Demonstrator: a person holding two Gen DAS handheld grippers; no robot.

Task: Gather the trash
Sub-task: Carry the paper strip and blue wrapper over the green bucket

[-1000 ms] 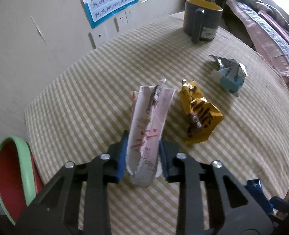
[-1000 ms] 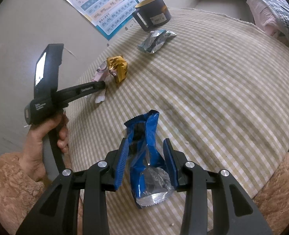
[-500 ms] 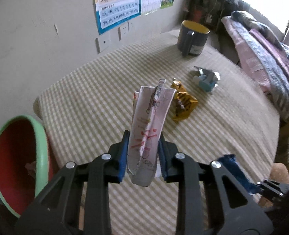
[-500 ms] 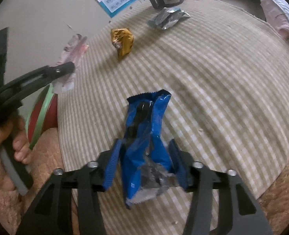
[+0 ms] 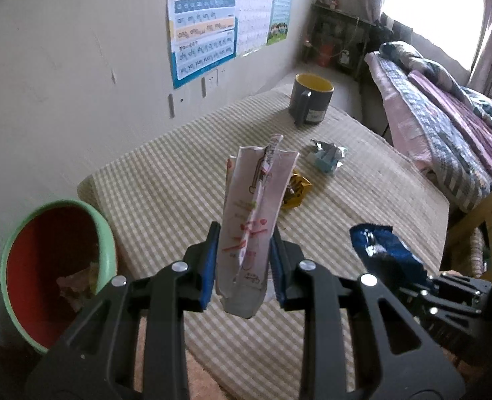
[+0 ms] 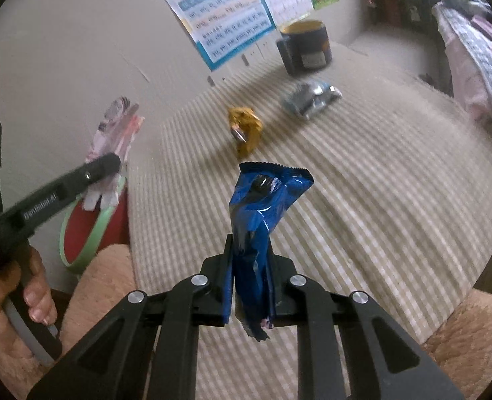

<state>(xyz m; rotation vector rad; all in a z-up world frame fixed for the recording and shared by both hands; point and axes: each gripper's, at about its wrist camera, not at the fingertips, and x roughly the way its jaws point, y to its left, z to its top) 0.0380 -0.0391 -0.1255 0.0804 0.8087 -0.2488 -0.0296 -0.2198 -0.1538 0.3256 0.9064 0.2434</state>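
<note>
Left gripper (image 5: pixel 242 266) fingers clamp a creased white paper wrapper (image 5: pixel 257 220); right gripper (image 6: pixel 251 286) fingers, just closed, pinch glossy crinkled blue foil wrapper (image 6: pixel 262 213); red green-rimmed bin (image 5: pixel 56 266) interior at 9 o'clock, left view only.

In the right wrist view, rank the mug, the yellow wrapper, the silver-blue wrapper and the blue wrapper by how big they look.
1. blue wrapper, largest, though it is held in the right gripper right at the camera, so nearness inflates it.
2. mug.
3. silver-blue wrapper and yellow wrapper: they look about alike, too close to rank.
</note>
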